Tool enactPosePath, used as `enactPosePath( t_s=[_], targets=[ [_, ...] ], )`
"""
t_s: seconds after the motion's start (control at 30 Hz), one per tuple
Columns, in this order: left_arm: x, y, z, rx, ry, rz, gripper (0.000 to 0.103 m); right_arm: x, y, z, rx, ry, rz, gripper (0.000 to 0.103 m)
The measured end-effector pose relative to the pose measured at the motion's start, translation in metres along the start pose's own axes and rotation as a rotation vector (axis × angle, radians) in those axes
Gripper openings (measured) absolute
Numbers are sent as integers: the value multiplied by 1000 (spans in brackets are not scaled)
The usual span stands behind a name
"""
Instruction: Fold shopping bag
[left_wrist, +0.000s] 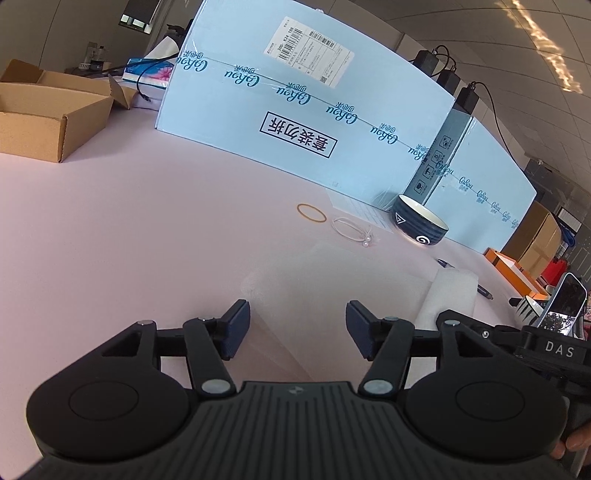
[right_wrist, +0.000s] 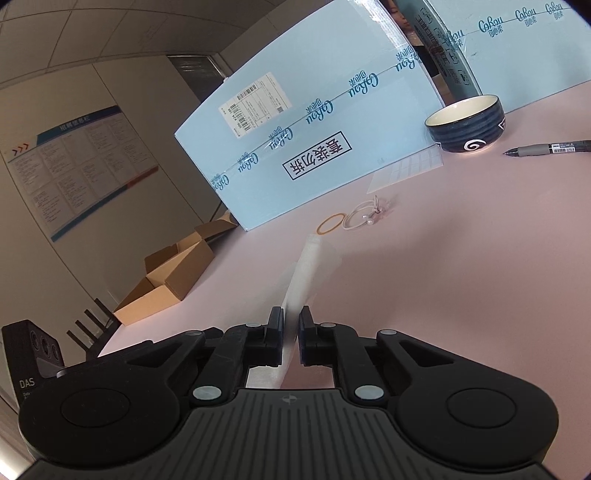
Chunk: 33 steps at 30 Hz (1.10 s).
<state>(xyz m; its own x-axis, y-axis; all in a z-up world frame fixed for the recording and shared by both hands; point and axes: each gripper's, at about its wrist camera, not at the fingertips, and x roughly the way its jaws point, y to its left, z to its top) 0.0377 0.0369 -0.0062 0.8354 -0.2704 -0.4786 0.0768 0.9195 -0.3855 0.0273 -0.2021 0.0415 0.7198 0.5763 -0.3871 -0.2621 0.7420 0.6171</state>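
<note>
Mid-fold: right claw clenched on bag edge, near bowl; left claw released, empty. Next: carry edge across, press flat on desk.

Black gripper, seemingly navy-padded jaws.

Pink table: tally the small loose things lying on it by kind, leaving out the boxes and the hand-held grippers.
Translucent plastic bag: 1
Dark blue bowl: 1
Orange rubber band: 1
White hair tie with pearls: 1
Grey pen: 1
Sheet of paper by the bowl: 1
Total: 6
</note>
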Motion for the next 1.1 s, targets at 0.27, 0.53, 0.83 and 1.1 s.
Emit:
enactPosePath(
  t_s=[0.27,0.53,0.83,1.1],
  targets=[
    [12,-5,-1,10,27,-75,19,-9,1,-5,22,-5,27,8],
    [2,-10,-6,64,-4,-135,0,-1,-4,-9,42,5,-31,11],
    [-8,8,-1,5,-38,-112,0,0,6,-12,-20,-12,-116,34],
    [-28,18,6,-21,-99,-107,1,-7,16,-12,-106,-62,-214,39]
  ],
)
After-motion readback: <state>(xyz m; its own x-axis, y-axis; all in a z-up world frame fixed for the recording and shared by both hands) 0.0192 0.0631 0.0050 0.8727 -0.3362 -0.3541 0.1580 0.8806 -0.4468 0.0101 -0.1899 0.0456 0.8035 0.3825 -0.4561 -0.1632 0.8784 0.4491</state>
